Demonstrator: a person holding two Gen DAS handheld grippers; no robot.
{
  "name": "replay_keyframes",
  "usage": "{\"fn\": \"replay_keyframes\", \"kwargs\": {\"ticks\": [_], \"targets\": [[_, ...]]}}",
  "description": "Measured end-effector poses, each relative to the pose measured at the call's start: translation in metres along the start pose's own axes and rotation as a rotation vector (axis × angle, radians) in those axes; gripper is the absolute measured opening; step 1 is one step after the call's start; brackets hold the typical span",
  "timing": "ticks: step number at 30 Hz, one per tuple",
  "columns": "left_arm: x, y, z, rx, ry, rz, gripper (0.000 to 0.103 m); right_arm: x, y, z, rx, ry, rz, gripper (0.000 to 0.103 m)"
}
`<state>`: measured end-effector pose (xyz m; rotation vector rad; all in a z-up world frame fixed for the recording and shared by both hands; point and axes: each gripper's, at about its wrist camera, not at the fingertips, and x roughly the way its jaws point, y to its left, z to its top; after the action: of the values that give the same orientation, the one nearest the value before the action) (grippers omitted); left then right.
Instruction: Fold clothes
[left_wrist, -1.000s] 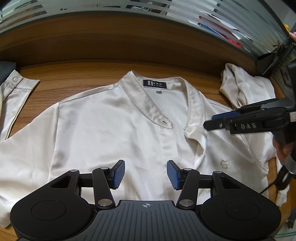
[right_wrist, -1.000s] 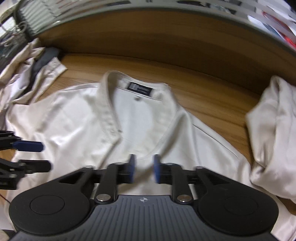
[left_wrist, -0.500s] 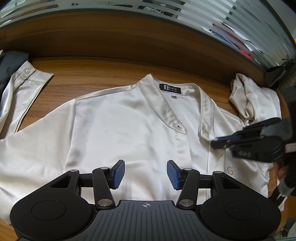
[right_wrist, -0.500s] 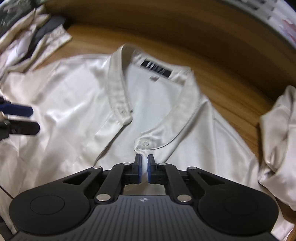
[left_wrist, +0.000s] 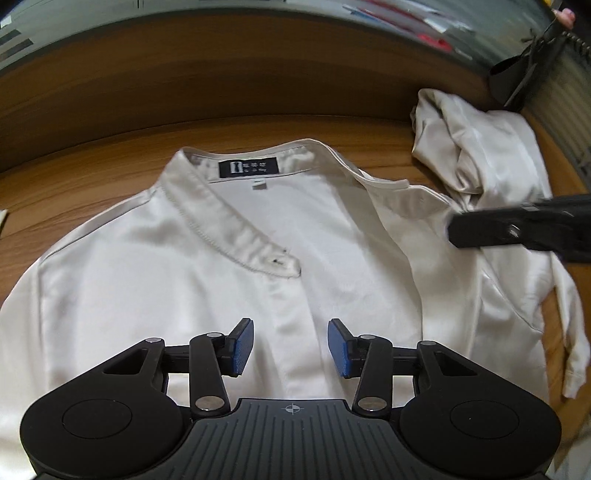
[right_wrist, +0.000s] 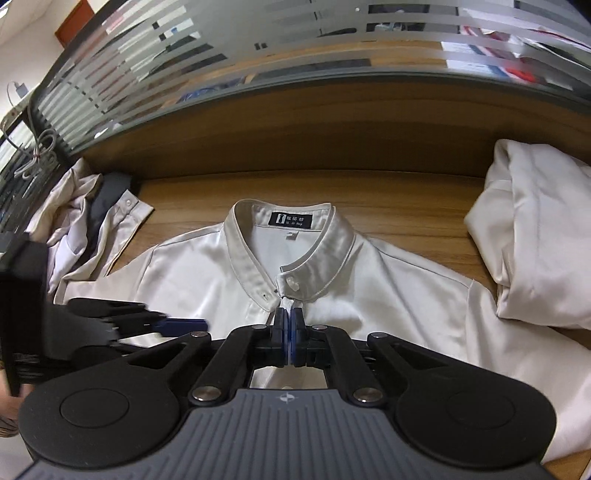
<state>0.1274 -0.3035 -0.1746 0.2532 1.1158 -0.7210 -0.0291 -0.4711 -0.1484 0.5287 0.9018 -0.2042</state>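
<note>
A cream shirt (right_wrist: 388, 306) lay flat on the wooden table (right_wrist: 406, 192), its collar pointing away and a black label (right_wrist: 291, 219) inside the neck.

The right gripper (right_wrist: 290, 339) had its blue pads pressed tight together on the front edge of the shirt, just under the collar button (right_wrist: 291, 283). Only the right wrist view showed this pinch. It also showed a heap of light and dark clothes (right_wrist: 88, 221) at the far left of the table, and striped glass (right_wrist: 258, 55) above the wooden wall.

The left gripper (left_wrist: 290, 347) was partly open over the middle of the shirt. Its jaws had just been closing a little, and the pads touched no cloth. The left wrist view showed the buttonhole end of the collar (left_wrist: 277, 262) lying flat, which the other view showed less well.

Both views showed a crumpled cream cloth (left_wrist: 476, 155) on the right, beside the shirt's shoulder. In the left view the right gripper looked like a dark blur at the right edge.
</note>
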Motion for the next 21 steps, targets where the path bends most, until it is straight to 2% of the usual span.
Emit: {"fn": "replay_keyframes", "kwargs": {"ticks": [3, 5, 6, 10, 13, 15, 16, 21], "targets": [[0.011, -0.006, 0.008, 0.01, -0.003, 0.037, 0.042, -0.002, -0.001, -0.003, 0.015, -0.009, 0.004, 0.001], [0.018, -0.007, 0.012, 0.002, 0.011, 0.053, 0.025, -0.003, -0.001, -0.003, 0.022, -0.016, 0.007, 0.001], [0.021, -0.006, 0.013, -0.007, 0.025, 0.054, 0.022, -0.004, -0.001, -0.003, 0.026, -0.021, 0.008, 0.001], [0.028, -0.009, 0.017, -0.008, 0.044, 0.054, 0.021, -0.006, -0.001, -0.004, 0.033, -0.031, 0.013, 0.001], [0.029, -0.014, 0.018, 0.0, 0.041, 0.055, 0.028, -0.006, -0.001, -0.005, 0.039, -0.035, 0.018, 0.001], [0.031, -0.019, 0.018, 0.028, 0.026, 0.082, 0.022, -0.005, -0.002, -0.004, 0.046, -0.037, 0.022, 0.001], [0.032, -0.02, 0.017, 0.039, 0.021, 0.095, 0.004, -0.005, -0.002, -0.004, 0.049, -0.039, 0.023, 0.001], [0.027, -0.02, 0.017, 0.039, -0.024, 0.108, 0.003, -0.007, -0.002, -0.005, 0.058, -0.048, 0.03, 0.001]]}}
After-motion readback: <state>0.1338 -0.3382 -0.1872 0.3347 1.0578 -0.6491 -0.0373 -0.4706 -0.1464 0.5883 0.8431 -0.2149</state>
